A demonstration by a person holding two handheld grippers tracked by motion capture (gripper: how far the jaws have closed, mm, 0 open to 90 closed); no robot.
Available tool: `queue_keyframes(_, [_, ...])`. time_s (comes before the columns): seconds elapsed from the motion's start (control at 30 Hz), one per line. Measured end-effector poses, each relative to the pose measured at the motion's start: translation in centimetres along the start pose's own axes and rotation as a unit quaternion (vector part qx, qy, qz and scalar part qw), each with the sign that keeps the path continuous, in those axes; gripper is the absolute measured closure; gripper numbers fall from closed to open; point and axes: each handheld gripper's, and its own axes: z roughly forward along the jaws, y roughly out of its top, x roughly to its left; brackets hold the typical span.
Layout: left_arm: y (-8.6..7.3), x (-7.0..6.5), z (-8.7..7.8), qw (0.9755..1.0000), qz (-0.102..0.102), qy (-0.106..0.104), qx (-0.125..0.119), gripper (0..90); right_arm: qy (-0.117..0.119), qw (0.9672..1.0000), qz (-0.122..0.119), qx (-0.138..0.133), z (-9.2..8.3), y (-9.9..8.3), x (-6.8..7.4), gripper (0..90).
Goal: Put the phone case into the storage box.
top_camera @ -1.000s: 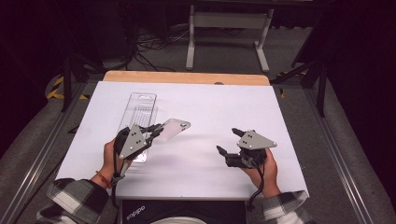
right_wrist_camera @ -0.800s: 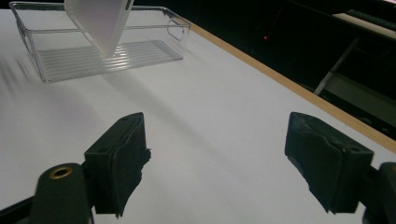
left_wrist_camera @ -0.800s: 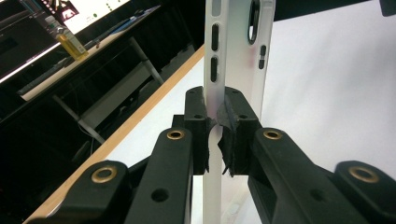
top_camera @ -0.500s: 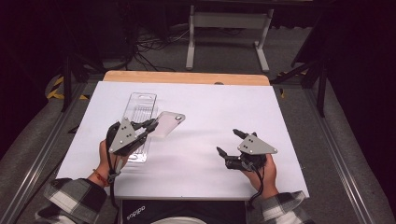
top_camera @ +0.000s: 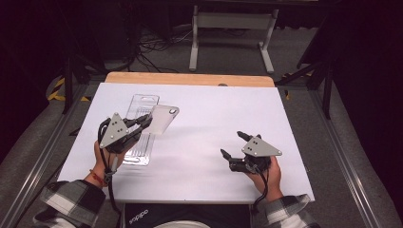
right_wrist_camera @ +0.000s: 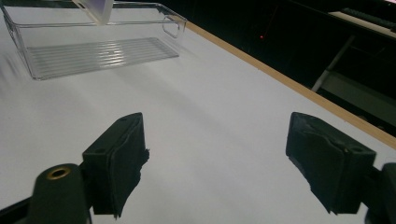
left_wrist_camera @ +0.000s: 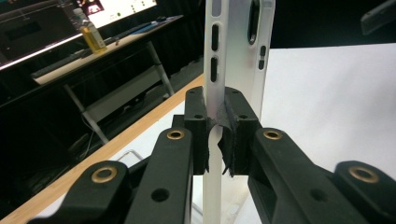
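High view: left gripper [top_camera: 145,121], clamped on the translucent white phone case [top_camera: 164,118], has carried it back over the clear plastic tray [top_camera: 137,153]; right gripper [top_camera: 233,145] waits open, empty.

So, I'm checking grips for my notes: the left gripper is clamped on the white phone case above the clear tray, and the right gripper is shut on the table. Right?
Not quite. In the right gripper view the right gripper stands open with nothing between its jaws. The left gripper does clamp the white phone case above the clear tray.

Glossy white plastic phone case [top_camera: 162,118]; clear ribbed plastic tray [top_camera: 138,142].
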Motion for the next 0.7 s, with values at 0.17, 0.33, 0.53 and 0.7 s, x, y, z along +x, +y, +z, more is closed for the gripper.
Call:
queue_keyframes(0.17, [-0.3,1.2,-0.3,0.9996,-0.024,0.012,-0.006,82.3,-0.001,1.0,0.001,0.001,0.1,0.0,0.0,20.4])
queue_keyframes(0.33, [-0.8,2.3,-0.4,0.999,-0.038,0.021,-0.011,82.3,0.0,1.0,0.001,0.002,0.3,-0.1,-0.1,20.4])
queue_keyframes(0.53, [-1.3,3.9,-0.4,0.998,-0.055,0.027,-0.011,82.3,0.0,1.0,0.004,0.002,0.4,-0.2,-0.2,20.4])
queue_keyframes(0.7, [-2.2,6.3,-0.1,0.9952,-0.09,0.033,-0.022,82.3,0.001,1.0,0.008,0.005,0.6,-0.3,-0.3,20.4])
